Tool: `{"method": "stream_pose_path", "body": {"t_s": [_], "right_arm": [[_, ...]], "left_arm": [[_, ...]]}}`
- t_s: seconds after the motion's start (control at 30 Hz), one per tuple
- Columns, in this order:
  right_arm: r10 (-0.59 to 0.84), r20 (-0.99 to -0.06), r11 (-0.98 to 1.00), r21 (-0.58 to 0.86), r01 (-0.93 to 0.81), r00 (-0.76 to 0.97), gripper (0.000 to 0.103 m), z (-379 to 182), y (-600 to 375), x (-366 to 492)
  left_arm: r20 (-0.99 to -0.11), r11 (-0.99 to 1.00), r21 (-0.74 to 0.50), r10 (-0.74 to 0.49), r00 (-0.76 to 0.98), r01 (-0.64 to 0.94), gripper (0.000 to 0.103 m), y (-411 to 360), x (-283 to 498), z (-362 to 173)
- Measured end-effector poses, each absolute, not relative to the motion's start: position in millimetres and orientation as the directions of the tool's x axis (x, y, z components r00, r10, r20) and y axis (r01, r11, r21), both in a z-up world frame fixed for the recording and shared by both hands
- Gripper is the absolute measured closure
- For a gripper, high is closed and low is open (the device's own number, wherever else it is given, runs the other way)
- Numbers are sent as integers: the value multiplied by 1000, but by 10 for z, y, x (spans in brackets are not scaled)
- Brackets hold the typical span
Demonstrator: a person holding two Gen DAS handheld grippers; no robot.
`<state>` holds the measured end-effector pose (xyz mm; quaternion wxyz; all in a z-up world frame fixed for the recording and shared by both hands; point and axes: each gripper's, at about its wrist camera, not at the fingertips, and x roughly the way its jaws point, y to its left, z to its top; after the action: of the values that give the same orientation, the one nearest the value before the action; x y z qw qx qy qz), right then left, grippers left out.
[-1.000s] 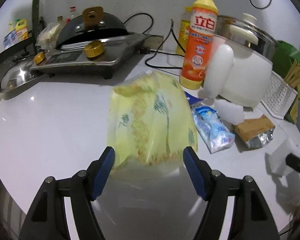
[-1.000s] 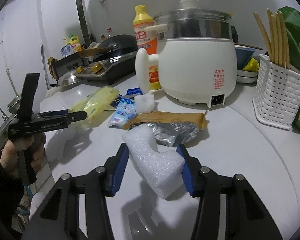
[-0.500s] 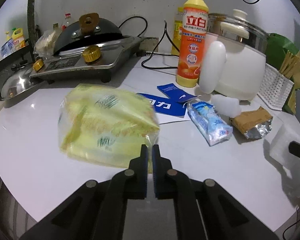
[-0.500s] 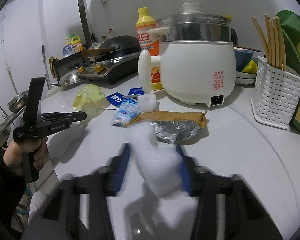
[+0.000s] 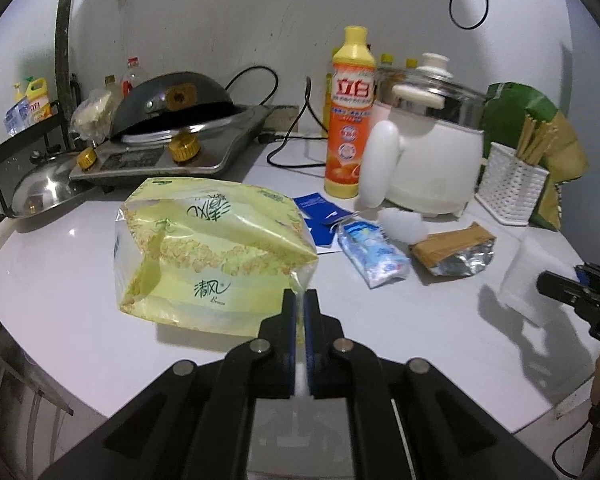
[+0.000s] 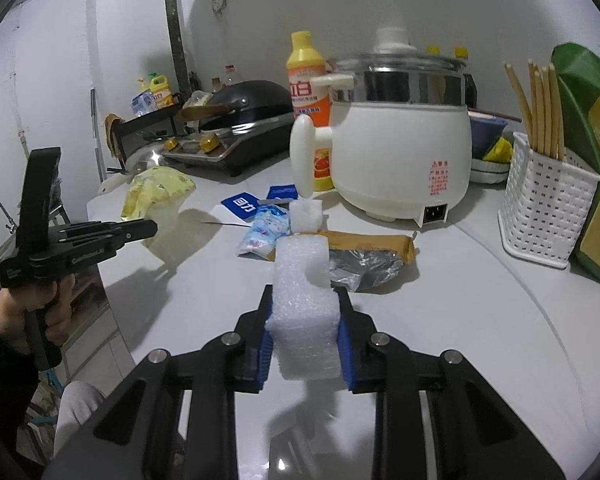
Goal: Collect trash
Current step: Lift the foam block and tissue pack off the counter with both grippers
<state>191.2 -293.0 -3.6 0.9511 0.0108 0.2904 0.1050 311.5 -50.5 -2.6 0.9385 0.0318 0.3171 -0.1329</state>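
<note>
A yellow printed plastic bag [image 5: 212,252] hangs just above the white counter [image 5: 60,280], and my left gripper [image 5: 300,300] is shut on its clear near corner. From the right wrist view the same bag [image 6: 160,184] dangles in front of the left gripper [image 6: 152,226], which a hand holds. My right gripper [image 6: 304,312] is shut on a white foam block [image 6: 304,300], both blue pads pressing its sides. On the counter lie a blue-white wrapper [image 5: 372,252], a brown foil packet [image 5: 452,248], a small foam lump [image 5: 402,222] and blue cards [image 5: 320,216].
A white electric cooker [image 6: 404,160] and an orange detergent bottle [image 5: 350,120] stand behind the litter. A stove with a black wok [image 5: 172,100] and a steel lid [image 5: 40,188] sit at the back left. A white chopstick basket [image 6: 548,200] and a green bag [image 6: 592,160] stand on the right.
My left jaws closed on the yellow bag's corner and lifted it, and the bag swung round. My right jaws closed on the foam block and raised it off the counter.
</note>
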Motion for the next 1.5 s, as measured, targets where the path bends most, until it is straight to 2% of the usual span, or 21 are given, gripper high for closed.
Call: {"method": "stream_pose_path", "body": {"t_s": [0.67, 1.5], "right_arm": [[241, -514, 964, 26, -266, 823, 78, 178, -2433, 1351], [306, -549, 918, -46, -393, 778, 78, 22, -1545, 969]], "left_arm": [[-554, 966, -32, -232, 799, 258, 100, -185, 2218, 180], [-558, 978, -100, -208, 803, 184, 100, 467, 1485, -161]]}}
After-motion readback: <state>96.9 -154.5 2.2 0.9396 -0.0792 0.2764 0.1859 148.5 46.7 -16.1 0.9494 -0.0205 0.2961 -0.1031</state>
